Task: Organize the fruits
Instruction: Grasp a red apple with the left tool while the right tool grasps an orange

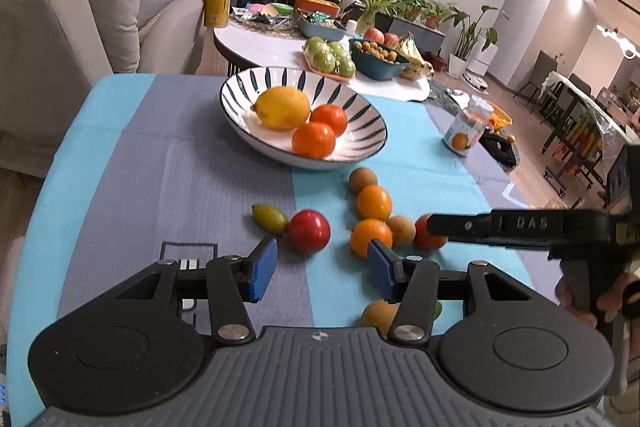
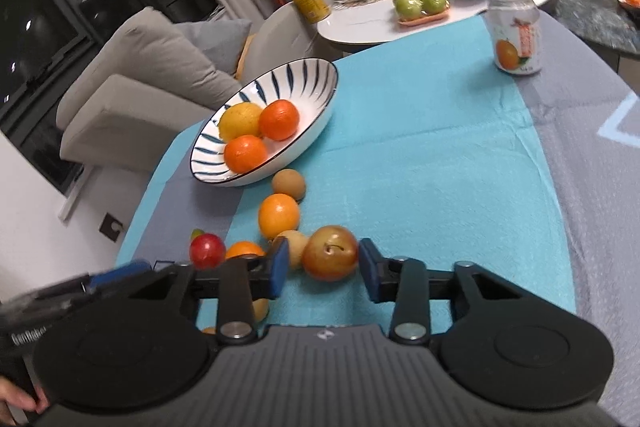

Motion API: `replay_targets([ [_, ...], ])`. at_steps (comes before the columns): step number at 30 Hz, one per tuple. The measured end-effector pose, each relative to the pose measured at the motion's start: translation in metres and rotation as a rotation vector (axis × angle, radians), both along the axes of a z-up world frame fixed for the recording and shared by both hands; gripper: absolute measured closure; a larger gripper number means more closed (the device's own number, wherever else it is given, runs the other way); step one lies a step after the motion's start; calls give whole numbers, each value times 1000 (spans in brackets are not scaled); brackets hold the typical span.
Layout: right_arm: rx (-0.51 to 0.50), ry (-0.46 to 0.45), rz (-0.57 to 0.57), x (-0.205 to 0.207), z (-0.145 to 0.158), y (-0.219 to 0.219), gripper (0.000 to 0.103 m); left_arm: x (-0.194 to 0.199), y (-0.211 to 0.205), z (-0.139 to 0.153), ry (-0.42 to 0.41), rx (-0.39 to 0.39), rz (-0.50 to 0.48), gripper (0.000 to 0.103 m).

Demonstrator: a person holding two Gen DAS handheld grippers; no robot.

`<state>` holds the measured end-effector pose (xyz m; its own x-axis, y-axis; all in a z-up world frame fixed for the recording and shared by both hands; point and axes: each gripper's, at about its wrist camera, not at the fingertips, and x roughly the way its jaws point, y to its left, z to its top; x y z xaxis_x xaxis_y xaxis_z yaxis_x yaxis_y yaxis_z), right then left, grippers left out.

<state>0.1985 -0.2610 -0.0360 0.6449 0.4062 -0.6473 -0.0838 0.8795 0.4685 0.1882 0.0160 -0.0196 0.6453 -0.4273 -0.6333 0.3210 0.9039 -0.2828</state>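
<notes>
While both hands work over the tabletop (image 1: 168, 163), which is covered by a blue and grey cloth, the fruit lies in two groups. A striped bowl (image 1: 360, 107) at the far side holds a lemon (image 1: 282, 107) and two oranges (image 1: 313, 140), all touching one another. Loose fruit sits on the cloth between the bowl and the tools: a brown fruit (image 1: 362, 179) nearest the bowl, an orange (image 1: 374, 202) just beside it, a second orange (image 1: 371, 237) nearer the camera, a red tomato (image 1: 309, 230) and a small green fruit (image 1: 270, 217) touching it.

The left tongs (image 1: 323, 269) stand partly open with nothing between the blue pads; the red tomato lies just ahead of the gap.

The right tongs (image 2: 323, 269) are set around a red-and-yellow plum (image 2: 329, 253). The right-hand pad meets the plum's skin and the left-hand pad sits close against its other side, so the plum appears gripped while resting on the cloth.

A jar with an orange on its label (image 2: 514, 27) stands upright at the far right of the cloth, well apart from the fruit.
</notes>
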Motion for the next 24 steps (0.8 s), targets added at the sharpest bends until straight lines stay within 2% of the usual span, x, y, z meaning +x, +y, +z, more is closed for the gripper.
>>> replay_targets([
  [3, 22, -8, -11, -3, 0, -5, 68, 2, -2, -4, 8, 3, -14, 55],
  [7, 45, -19, -27, -7, 2, -11, 75, 10, -10, -9, 10, 17, -35, 55],
  [11, 62, -13, -25, -8, 2, -15, 75, 21, -18, -15, 17, 46, -34, 55],
  [14, 101, 8, -21, -7, -2, -20, 74, 25, -20, -20, 25, 50, -33, 55],
  [18, 118, 25, -28, -4, -4, -20, 64, 31, -21, -25, 36, 58, -28, 55],
  [24, 160, 56, -10, 4, -8, -14, 63, 37, -20, -26, 38, 57, -22, 55],
])
